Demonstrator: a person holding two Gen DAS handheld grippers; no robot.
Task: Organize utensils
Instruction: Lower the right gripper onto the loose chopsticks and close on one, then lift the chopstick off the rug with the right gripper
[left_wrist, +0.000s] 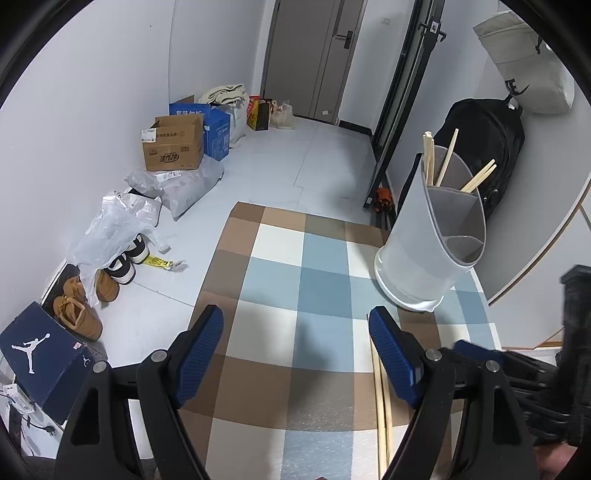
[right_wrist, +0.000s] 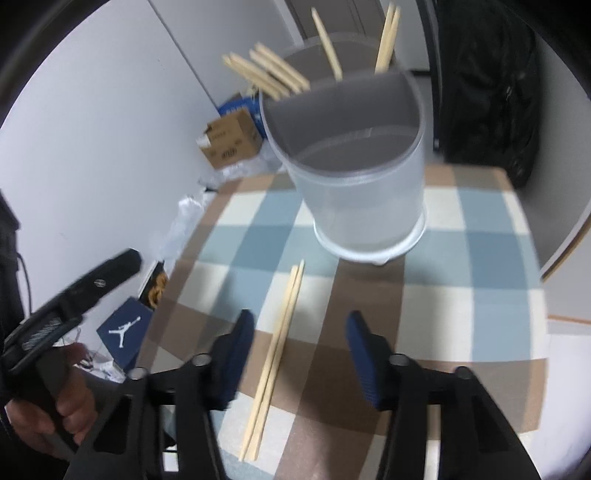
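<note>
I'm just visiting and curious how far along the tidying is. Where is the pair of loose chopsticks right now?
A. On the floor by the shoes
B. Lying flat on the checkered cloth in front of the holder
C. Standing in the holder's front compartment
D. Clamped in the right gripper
B: the loose chopsticks lie side by side on the checkered cloth, short of the holder, with the right gripper open around them.

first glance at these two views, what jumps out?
The pale holder standing on the checked tablecloth, with chopsticks sticking out of its back compartment. Next, a loose pair of chopsticks lying flat on the cloth in front of it, between the fingers of the open right tool. The left tool hangs open over bare cloth, nothing in it.
</note>
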